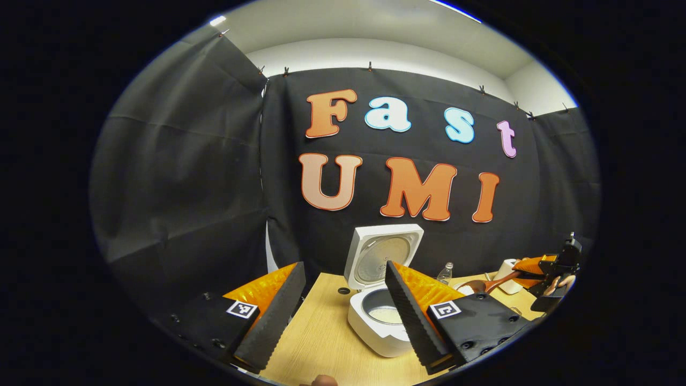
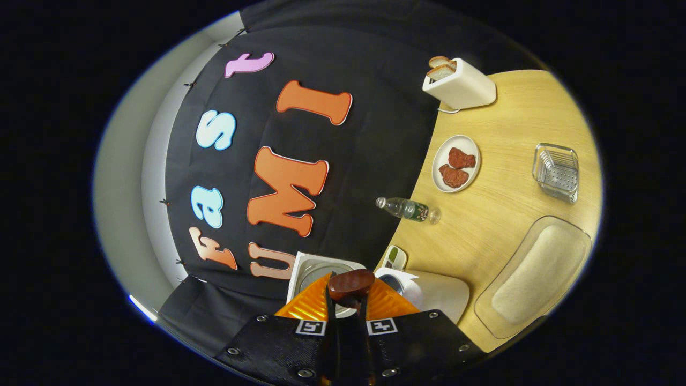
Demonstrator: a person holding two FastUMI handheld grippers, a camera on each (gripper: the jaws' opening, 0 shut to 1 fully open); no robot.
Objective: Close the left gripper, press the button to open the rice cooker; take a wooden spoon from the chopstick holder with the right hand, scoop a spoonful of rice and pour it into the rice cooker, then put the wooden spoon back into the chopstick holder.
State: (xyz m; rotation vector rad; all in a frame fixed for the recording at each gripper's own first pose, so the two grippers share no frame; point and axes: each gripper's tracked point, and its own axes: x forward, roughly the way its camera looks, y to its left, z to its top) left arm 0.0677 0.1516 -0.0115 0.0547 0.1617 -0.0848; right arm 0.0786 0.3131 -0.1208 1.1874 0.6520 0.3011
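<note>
The white rice cooker (image 1: pixel 375 335) stands on the wooden table with its lid (image 1: pixel 381 254) raised; pale rice lies in its inner pot. My left gripper (image 1: pixel 344 268) is open just in front of it, fingers wide apart with nothing between them. At the right, my right gripper (image 1: pixel 538 268) holds the wooden spoon (image 1: pixel 474 286) beside a white holder (image 1: pixel 506 276). In the right gripper view, which is rolled sideways, my right gripper (image 2: pixel 349 294) is shut on the spoon's handle. The spoon's dark bowl (image 2: pixel 351 284) sticks out ahead, near the cooker (image 2: pixel 434 292) and its lid (image 2: pixel 316 271).
A clear tray of rice (image 2: pixel 536 273) lies beside the cooker. Farther along the table (image 2: pixel 498 214) are a plastic bottle (image 2: pixel 407 209), a plate (image 2: pixel 438 161) with meat pieces, a glass container (image 2: pixel 557 171) and a white toaster (image 2: pixel 461 83) holding bread. Black cloth walls the back.
</note>
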